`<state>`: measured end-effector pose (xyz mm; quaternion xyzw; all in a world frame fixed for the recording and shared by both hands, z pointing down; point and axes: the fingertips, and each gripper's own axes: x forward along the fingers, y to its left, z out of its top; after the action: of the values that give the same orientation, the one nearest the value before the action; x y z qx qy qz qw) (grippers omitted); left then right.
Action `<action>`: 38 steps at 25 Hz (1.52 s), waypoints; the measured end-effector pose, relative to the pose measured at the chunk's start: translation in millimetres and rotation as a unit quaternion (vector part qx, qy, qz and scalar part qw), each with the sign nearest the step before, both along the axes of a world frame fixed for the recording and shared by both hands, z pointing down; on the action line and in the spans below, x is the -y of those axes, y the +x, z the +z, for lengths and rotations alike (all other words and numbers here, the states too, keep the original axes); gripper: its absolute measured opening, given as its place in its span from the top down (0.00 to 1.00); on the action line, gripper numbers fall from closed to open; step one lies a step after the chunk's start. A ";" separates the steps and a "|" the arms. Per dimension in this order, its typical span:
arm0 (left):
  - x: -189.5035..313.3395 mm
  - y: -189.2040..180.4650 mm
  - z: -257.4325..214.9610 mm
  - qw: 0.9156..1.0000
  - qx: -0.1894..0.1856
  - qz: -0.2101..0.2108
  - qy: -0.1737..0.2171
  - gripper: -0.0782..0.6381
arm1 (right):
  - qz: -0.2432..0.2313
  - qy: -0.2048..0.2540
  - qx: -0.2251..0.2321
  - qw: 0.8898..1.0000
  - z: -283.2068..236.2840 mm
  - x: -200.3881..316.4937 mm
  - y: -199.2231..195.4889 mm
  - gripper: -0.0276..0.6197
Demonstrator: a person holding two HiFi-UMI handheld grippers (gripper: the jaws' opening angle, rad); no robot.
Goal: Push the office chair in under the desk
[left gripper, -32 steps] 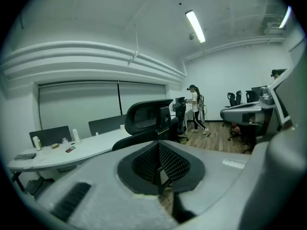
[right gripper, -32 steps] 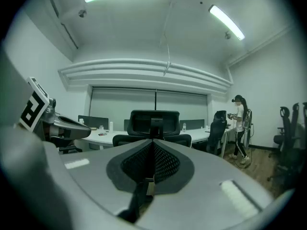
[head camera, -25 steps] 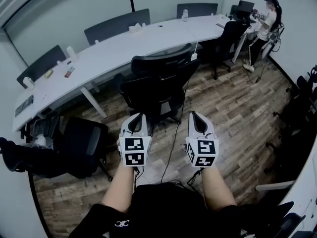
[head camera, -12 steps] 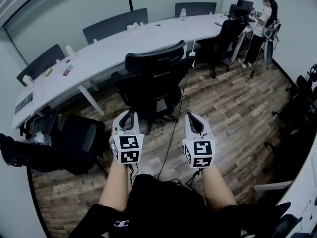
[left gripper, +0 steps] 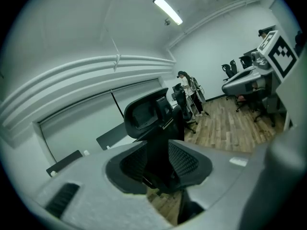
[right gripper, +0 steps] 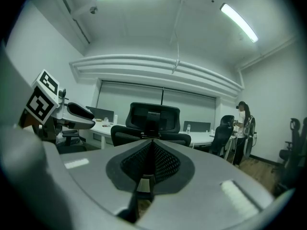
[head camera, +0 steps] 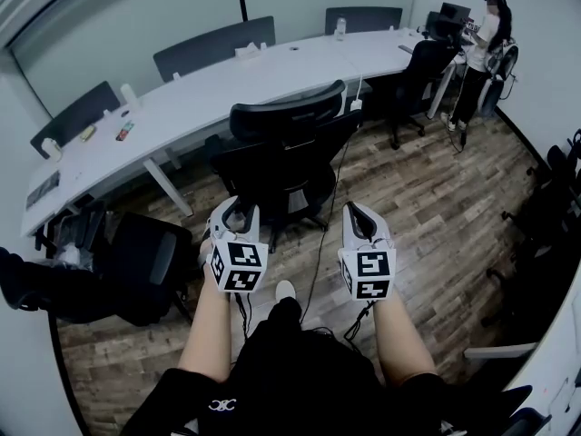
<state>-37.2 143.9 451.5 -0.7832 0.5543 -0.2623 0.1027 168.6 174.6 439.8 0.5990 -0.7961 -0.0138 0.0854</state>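
Observation:
A black office chair point(head camera: 286, 148) stands on the wooden floor in front of the long white desk point(head camera: 227, 84), its back turned toward me. It also shows ahead in the left gripper view as the office chair point(left gripper: 151, 114) and in the right gripper view as the office chair point(right gripper: 151, 123). My left gripper point(head camera: 234, 218) hovers short of the chair's base, its jaws opening with nothing between them. My right gripper point(head camera: 358, 218) is shut and empty, level with the left, a little right of the chair.
Another black chair point(head camera: 145, 262) stands at the left by the desk's end. A cable point(head camera: 327, 207) runs down from the desk across the floor. More chairs point(head camera: 418, 66) and a standing person point(head camera: 481, 44) are at the far right. Small items point(head camera: 123, 130) lie on the desk.
The left gripper's jaws have parted from shut. Both grippers shifted slightly while the view wobbled; the chair stays at about the same distance.

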 end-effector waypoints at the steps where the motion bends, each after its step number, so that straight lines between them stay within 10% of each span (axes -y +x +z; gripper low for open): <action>1: 9.9 -1.8 2.0 1.000 0.008 0.001 -0.001 0.68 | -0.001 0.000 -0.010 1.000 1.8 10.8 -0.7 0.93; 16: 171.6 -47.9 31.0 0.983 0.178 0.023 -0.040 0.52 | -0.093 0.003 -0.190 0.977 13.5 198.9 -8.7 0.75; 20: 196.4 -52.3 41.8 0.977 0.200 0.039 -0.055 0.52 | -0.104 -0.011 -0.323 0.941 30.0 240.8 3.2 0.68; 26: 217.4 -49.8 58.7 0.973 0.211 0.061 -0.077 0.54 | -0.098 -0.012 -0.523 0.846 56.2 293.7 19.5 0.58; 38: 225.9 -50.4 67.4 0.968 0.212 0.102 -0.093 0.57 | -0.071 -0.009 -0.617 0.783 72.6 348.2 33.6 0.63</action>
<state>-87.6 -82.0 518.9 -0.7681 0.4104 -0.4607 0.1710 202.3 -173.6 512.5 0.4030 -0.6138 -0.3791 0.5631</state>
